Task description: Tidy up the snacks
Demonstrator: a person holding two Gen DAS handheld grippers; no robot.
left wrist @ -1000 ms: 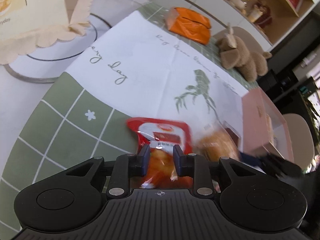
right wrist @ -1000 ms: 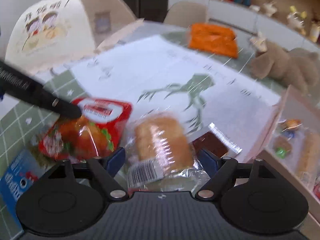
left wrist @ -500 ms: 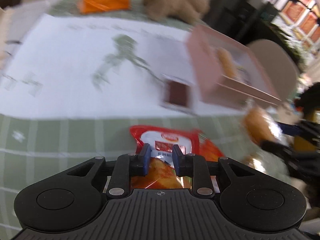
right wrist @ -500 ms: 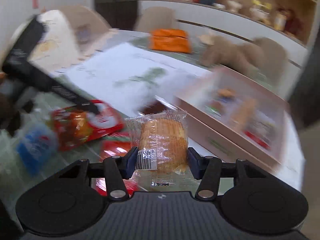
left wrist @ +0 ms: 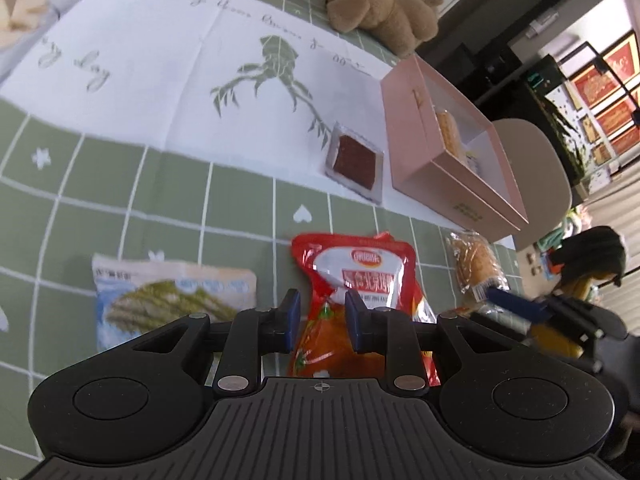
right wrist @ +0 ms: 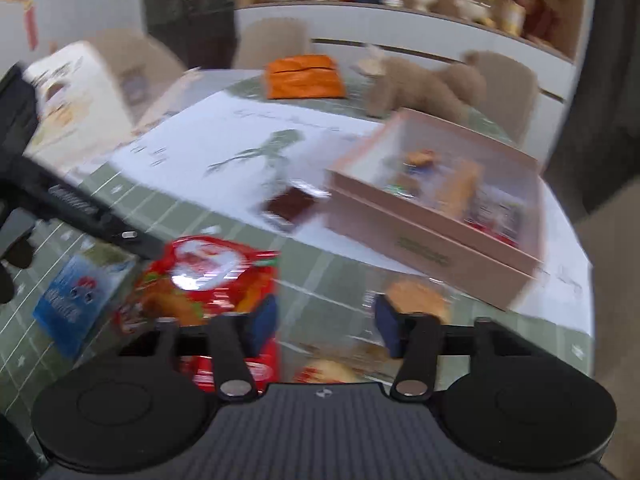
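left hand-held gripper (left wrist: 319, 315) clamps the red snack pouch (left wrist: 352, 280); right hand-held gripper (right wrist: 325, 322) is closing, empty, beside the wrapped bun (right wrist: 416, 294).

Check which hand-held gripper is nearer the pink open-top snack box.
Right. The right hand-held gripper sits just short of the pink open-top snack box; the left hand-held gripper is farther away, at the red snack pouch.

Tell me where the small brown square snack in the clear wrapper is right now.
In the left wrist view the brown square snack lies flat on the white paper mat, right of centre, just left of the pink box and beyond the red snack bag.
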